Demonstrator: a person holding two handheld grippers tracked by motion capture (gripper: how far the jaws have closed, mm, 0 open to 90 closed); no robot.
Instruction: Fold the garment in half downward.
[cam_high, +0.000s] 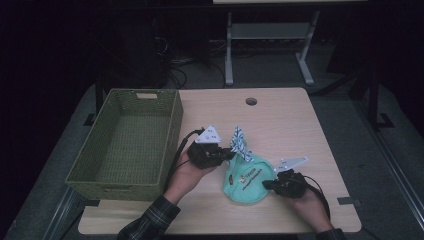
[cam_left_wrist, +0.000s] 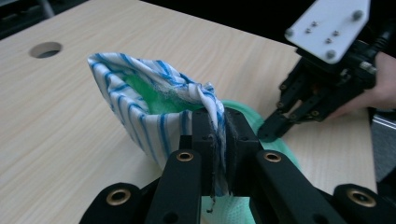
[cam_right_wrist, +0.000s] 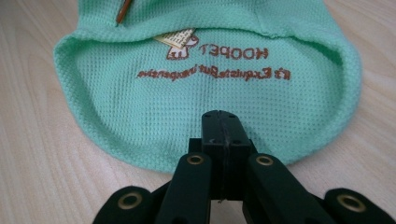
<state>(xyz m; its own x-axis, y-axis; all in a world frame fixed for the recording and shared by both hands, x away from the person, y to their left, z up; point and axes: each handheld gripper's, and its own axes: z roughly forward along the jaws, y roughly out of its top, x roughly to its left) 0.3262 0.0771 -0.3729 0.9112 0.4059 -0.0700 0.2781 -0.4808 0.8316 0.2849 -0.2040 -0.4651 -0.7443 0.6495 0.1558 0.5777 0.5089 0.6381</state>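
- The mint-green pet shirt (cam_high: 245, 179) lay on the wooden table (cam_high: 285, 120), to the right of the woven green basket (cam_high: 131, 141) and well apart from it.
- The left gripper (cam_left_wrist: 218, 140) was clenched on the shirt's blue-and-white striped collar (cam_left_wrist: 140, 100), lifting that end off the table on the side nearer the basket.
- The right gripper (cam_right_wrist: 223, 135) sat with jaws pressed together over the shirt's hem, pinning the end farthest from the basket; whether cloth was caught between them could not be told.
- The shirt's long axis ran from collar to hem, slanting away from the basket, so the left hand (cam_high: 187, 172) was the nearer one for carrying it over.
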